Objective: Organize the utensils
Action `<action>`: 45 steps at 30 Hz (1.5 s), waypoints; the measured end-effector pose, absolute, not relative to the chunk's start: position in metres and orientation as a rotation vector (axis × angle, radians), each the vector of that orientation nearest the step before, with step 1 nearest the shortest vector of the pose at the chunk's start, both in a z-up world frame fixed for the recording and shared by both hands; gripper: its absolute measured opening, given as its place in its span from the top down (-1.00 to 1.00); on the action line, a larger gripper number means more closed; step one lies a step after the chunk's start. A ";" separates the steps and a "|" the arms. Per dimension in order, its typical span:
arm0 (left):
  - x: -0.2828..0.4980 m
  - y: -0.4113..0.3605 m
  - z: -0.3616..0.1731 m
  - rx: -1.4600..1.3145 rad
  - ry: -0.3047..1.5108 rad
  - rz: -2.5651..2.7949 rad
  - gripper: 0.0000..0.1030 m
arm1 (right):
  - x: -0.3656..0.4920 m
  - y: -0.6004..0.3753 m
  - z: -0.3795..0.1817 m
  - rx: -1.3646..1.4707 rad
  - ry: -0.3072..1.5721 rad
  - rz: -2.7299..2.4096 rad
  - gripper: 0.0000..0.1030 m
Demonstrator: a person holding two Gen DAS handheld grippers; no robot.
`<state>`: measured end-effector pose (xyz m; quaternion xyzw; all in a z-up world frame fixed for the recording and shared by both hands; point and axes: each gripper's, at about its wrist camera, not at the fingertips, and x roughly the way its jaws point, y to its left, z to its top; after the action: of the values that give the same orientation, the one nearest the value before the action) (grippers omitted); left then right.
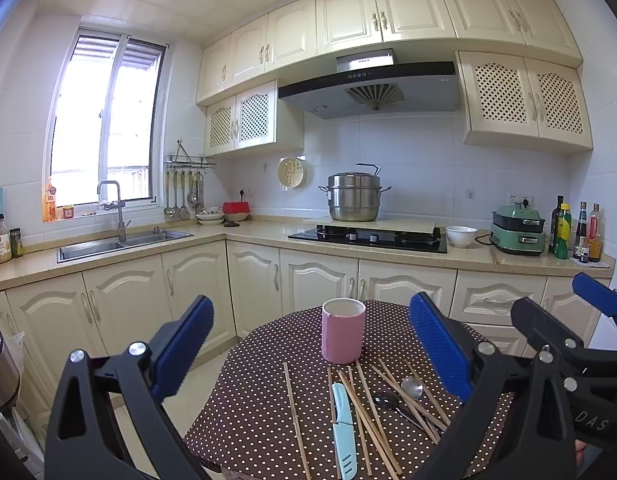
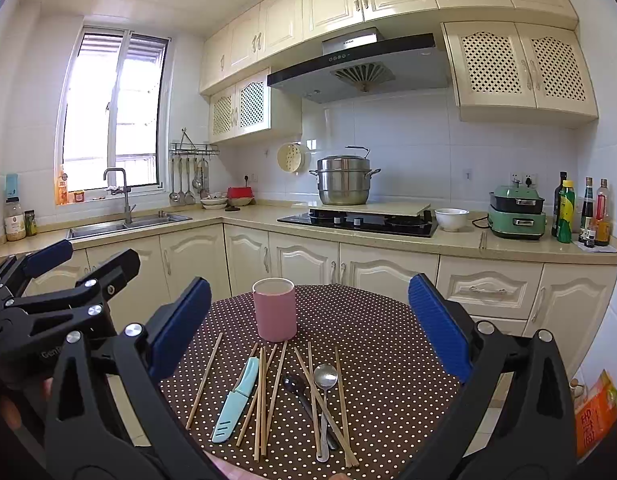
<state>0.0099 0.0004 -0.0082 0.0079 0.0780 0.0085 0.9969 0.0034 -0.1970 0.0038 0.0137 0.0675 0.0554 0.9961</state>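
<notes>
A pink cup (image 1: 343,334) (image 2: 275,310) stands upright at the far side of a round table (image 1: 260,400) (image 2: 388,360) covered in brown dotted cloth. In front of it lie several wooden chopsticks (image 1: 366,412) (image 2: 262,392), a light-blue sheathed knife (image 1: 343,428) (image 2: 234,398), a silver spoon (image 1: 412,387) (image 2: 325,374) and a dark spoon (image 1: 386,401) (image 2: 294,384). My left gripper (image 1: 312,304) (image 2: 90,258) hovers open over the table's near left side. My right gripper (image 2: 308,284) (image 1: 560,300) is open beside it, to the right. Neither holds anything.
Cream cabinets and a counter run behind the table, with a sink (image 1: 124,242), a hob with a steel pot (image 1: 354,198), a white bowl (image 1: 461,236), a green appliance (image 1: 518,230) and bottles (image 1: 576,232). An orange packet (image 2: 594,412) sits low at the right.
</notes>
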 end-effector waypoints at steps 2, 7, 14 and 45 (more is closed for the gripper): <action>0.011 0.001 -0.009 0.016 0.157 0.018 -0.87 | 0.006 -0.197 0.002 0.028 0.138 0.114 -0.88; 0.020 0.003 -0.015 0.013 0.178 0.023 -0.87 | 0.015 -0.194 -0.004 0.028 0.156 0.117 -0.88; 0.040 0.007 -0.029 0.012 0.216 0.031 -0.87 | 0.031 -0.190 -0.015 0.016 0.156 0.113 -0.88; 0.225 0.074 -0.185 -0.177 0.972 -0.126 0.06 | 0.189 -0.235 -0.121 -0.020 0.680 0.065 -0.88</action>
<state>0.2255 0.0736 -0.1851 -0.0848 0.4660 -0.0606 0.8786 0.1887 -0.2350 -0.1209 -0.0097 0.3333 0.0320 0.9422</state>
